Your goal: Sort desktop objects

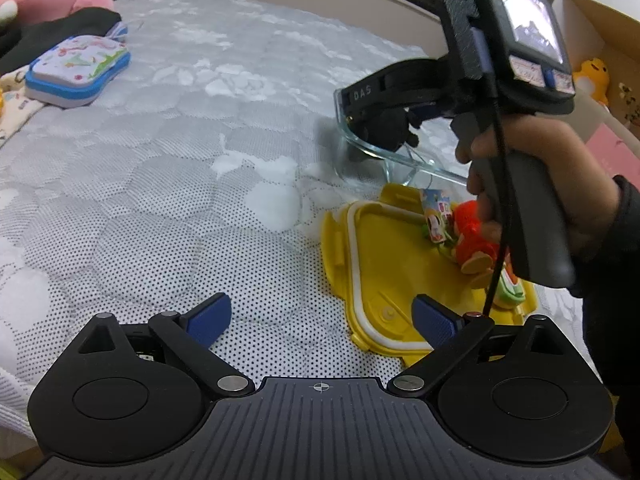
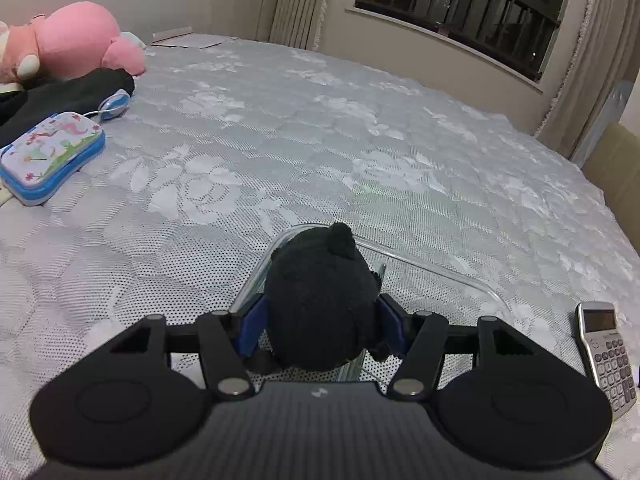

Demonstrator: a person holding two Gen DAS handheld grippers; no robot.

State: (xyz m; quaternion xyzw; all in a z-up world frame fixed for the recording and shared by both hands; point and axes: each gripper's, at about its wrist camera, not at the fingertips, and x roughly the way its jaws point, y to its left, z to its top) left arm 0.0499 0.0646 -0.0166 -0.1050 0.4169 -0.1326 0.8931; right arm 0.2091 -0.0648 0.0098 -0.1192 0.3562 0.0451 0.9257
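My right gripper [image 2: 320, 320] is shut on a black plush toy [image 2: 320, 300] and holds it over a clear glass container [image 2: 460, 276] on the bed. The left wrist view shows the same black toy [image 1: 390, 130] above the container's rim [image 1: 400, 158]. My left gripper [image 1: 322, 316] is open and empty, low over the mattress, its right finger over a yellow lid [image 1: 384, 264]. An orange plush toy [image 1: 474, 236] with a tag lies on that lid, partly behind the right hand.
A blue-edged children's tablet [image 2: 50, 156] and a blue mouse [image 2: 114, 104] lie far left by black cloth and a pink plush [image 2: 72, 40]. A calculator [image 2: 606, 356] lies right of the container. A yellow plush [image 1: 594, 78] sits beyond the bed's right side.
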